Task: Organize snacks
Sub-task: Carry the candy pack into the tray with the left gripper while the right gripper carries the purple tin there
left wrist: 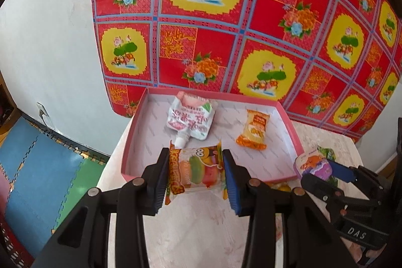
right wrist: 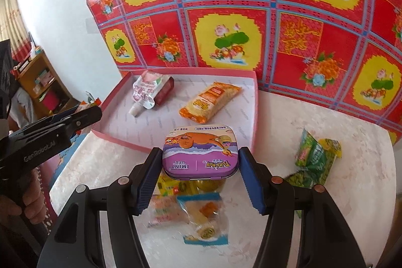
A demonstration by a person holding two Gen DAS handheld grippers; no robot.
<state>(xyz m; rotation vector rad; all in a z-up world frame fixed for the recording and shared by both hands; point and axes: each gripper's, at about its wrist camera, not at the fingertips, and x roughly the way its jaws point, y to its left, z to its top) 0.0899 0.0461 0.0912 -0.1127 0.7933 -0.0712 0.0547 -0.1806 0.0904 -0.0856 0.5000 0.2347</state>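
My left gripper is shut on an orange cartoon snack packet, held above the near edge of the pink tray. My right gripper is shut on a purple Pokemon mint tin, held above the table just before the tray. In the tray lie a white spout pouch and an orange wrapped cake; both also show in the right wrist view, the pouch and the cake. The right gripper with the tin shows at the right of the left wrist view.
On the pale marble-pattern table lie green snack packets at the right and clear-wrapped sweets under my right gripper. A red floral cloth hangs behind. Foam floor mats lie left of the table.
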